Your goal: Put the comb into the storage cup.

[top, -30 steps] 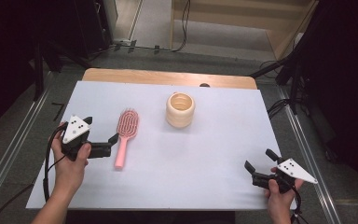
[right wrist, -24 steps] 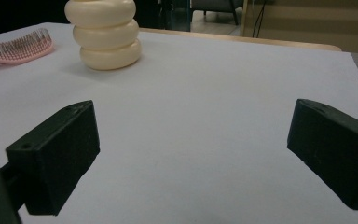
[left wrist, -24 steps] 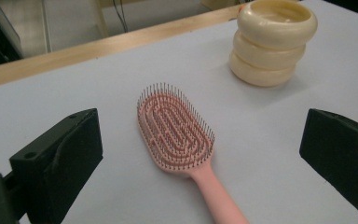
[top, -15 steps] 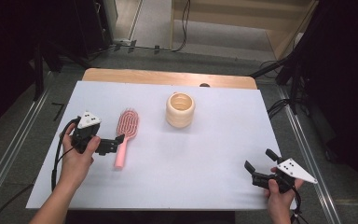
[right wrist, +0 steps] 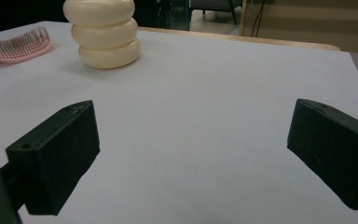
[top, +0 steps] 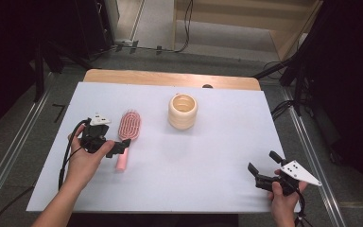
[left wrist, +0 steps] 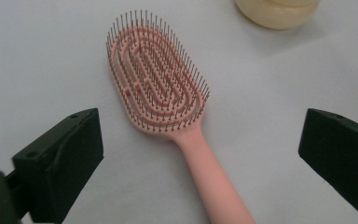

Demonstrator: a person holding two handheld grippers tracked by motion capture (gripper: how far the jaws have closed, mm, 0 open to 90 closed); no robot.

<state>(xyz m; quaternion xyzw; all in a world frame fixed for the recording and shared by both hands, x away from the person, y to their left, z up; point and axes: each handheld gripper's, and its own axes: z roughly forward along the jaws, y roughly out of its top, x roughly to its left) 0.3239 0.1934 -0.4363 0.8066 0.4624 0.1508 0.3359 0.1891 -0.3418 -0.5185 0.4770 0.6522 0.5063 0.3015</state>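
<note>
Hairbrush (left wrist: 161, 88): pink, lies flat on the tabletop (top: 208, 156), bristles up. Seen from the high view, left of centre, head toward the far edge, handle toward the person.

Left gripper (top: 121, 145): held in the person's left hand (top: 82, 158), just over the brush handle in the high view. Jaws spread wide apart, gripping nothing.

Brush relative to left jaws: in the left gripper view the handle runs down between the two black jaws toward the bottom edge, nearer the middle than either jaw. The oval head lies ahead of the jaw tips. Neither jaw touches the brush; bare tabletop shows on both sides of the handle.

Contact height: cannot tell from these views how far the jaws sit above the handle.

Cream holder (top: 183, 110): ribbed, stacked-ring shape, open at the top, upright on the tabletop. To the right of the brush head and apart from it; its base shows at the top edge of the left gripper view.

Right gripper (top: 261, 172): held in the right hand (top: 283, 198) at the near right corner of the tabletop, well apart from brush and holder. Jaws wide open, nothing between them but bare tabletop.

Right gripper view: holder and the bristle edge of the brush both far off at the upper left.
</note>
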